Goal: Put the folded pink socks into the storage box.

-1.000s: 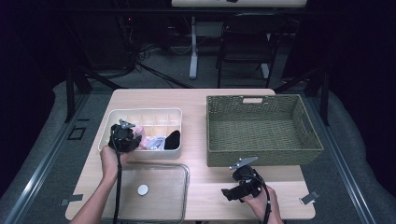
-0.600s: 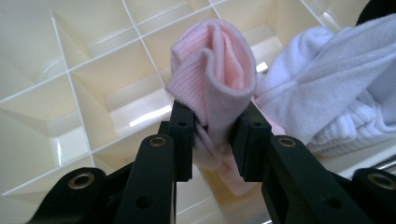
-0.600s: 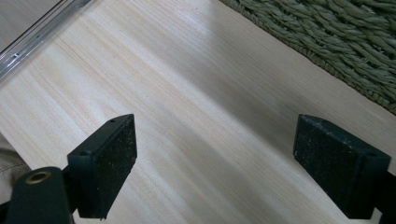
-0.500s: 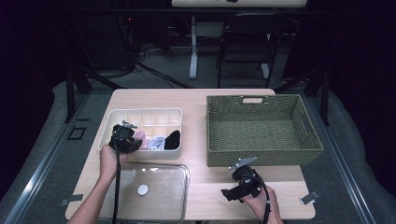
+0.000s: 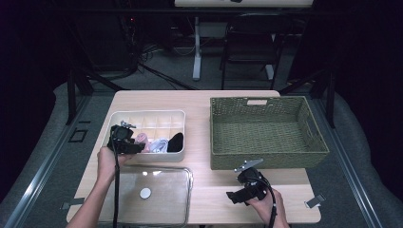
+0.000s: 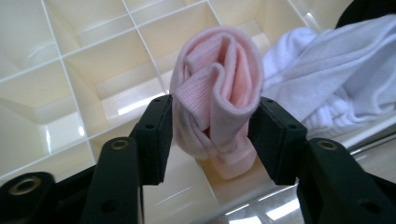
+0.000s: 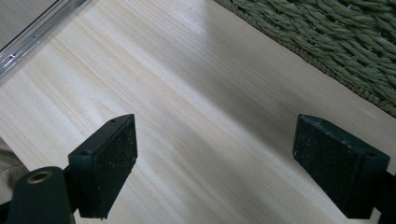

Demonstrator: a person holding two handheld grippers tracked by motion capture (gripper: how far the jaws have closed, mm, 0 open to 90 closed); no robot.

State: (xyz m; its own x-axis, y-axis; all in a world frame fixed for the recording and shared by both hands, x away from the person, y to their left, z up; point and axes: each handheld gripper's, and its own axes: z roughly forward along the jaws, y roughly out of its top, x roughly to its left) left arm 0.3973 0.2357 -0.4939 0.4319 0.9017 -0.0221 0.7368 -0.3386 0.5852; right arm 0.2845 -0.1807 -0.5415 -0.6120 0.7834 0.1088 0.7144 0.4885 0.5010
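Divided box left, basket right, lid in front

On the pale wooden table [image 5: 199, 102], the white plastic compartment box [image 5: 147, 117] sits left of the green woven basket [image 5: 268, 130]; a rolled pink sock [image 6: 219, 93], a white sock [image 6: 336, 84] and a black sock [image 5: 176, 141] lie along its near row, the clear plastic lid [image 5: 154, 194] before it.

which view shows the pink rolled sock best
The left gripper view: the pink rolled sock sits close up between the jaws of the left gripper, which have just been opening, above the divided organiser box. In the high view the sock is a small pink patch beside that gripper.
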